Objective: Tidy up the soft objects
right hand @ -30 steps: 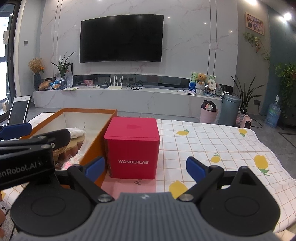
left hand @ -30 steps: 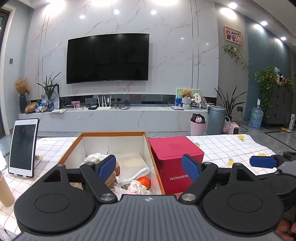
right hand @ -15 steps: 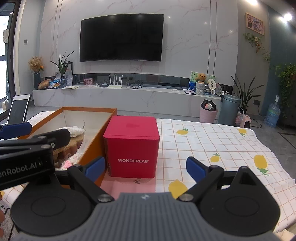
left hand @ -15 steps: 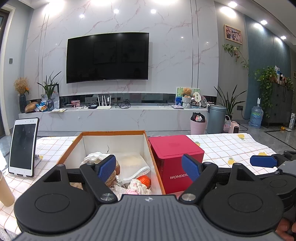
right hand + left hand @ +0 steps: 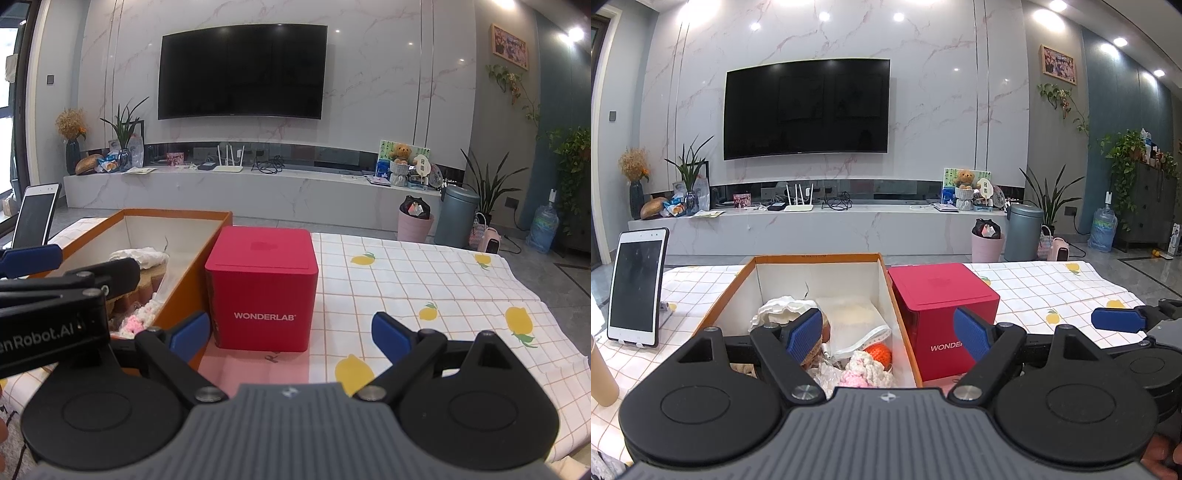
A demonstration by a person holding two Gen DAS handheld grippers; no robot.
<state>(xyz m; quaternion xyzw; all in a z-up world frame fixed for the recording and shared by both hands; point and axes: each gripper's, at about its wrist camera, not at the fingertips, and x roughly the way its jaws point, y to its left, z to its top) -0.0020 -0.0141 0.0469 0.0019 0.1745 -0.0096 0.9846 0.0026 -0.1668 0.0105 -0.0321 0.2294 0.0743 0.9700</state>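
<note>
An orange box (image 5: pixel 721 305) with white inner walls sits on the checked tablecloth and holds soft items: a white frilly cloth (image 5: pixel 779 309), an orange knit ball (image 5: pixel 879 352), a pink and cream knit piece (image 5: pixel 864 371) and a white pouch (image 5: pixel 849 317). My left gripper (image 5: pixel 888 334) hovers open above the box's near end, nothing between its fingers. A red WONDERLAB cube (image 5: pixel 264 286) stands right of the box (image 5: pixel 184 280). My right gripper (image 5: pixel 290 336) is open in front of the cube, empty. Its blue fingertip (image 5: pixel 1119 319) shows at the right of the left wrist view.
A tablet (image 5: pixel 637 286) stands on a stand at the table's left, with a beige cup (image 5: pixel 602 376) near it. The lemon-print tablecloth (image 5: pixel 443 295) stretches right of the cube. A TV wall, marble console, bins and plants lie beyond the table.
Both views are almost unchanged; the left gripper has drifted very slightly, and both stay open.
</note>
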